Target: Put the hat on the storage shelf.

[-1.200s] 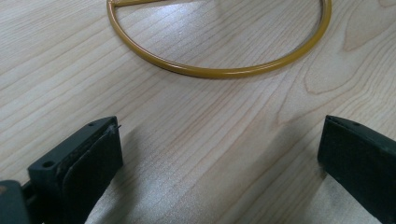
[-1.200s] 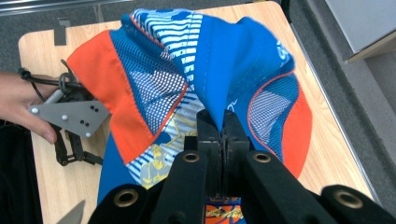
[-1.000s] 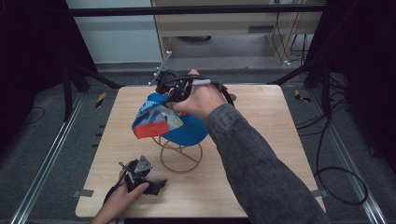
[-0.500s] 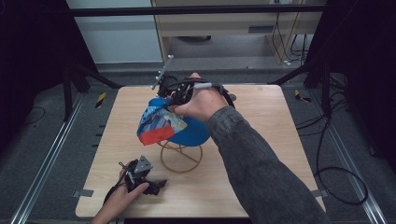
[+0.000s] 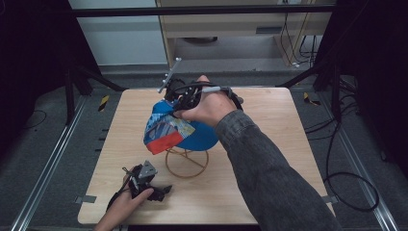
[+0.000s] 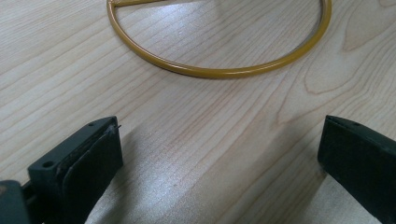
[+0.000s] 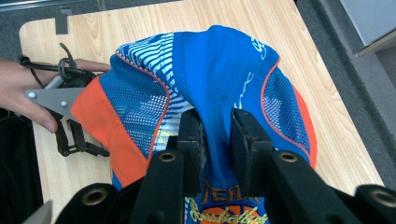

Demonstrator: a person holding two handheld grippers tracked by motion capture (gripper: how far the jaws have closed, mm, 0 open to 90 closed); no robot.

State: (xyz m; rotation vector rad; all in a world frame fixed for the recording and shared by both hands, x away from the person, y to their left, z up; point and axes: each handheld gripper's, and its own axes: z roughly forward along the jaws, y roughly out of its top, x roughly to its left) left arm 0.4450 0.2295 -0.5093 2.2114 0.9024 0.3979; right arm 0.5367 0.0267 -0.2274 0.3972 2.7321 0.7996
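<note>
The left tool [image 5: 144, 180] rests low on the worktop [image 5: 269, 159] near its front edge, with its jaws wide apart and nothing between them. It looks parked there, out of the way, just in front of the gold wire stand [image 5: 186, 162]. In the left gripper view the stand's ring [image 6: 219, 70] is cut off at the top, so its upper part cannot be seen there. The right tool [image 7: 215, 140] is clamped on a fold of the blue and orange cap [image 5: 178, 130]. It holds the cap over the stand, likely to set it on top. The cap hides the top of the stand, so it is hard to tell if they touch yet.
</note>
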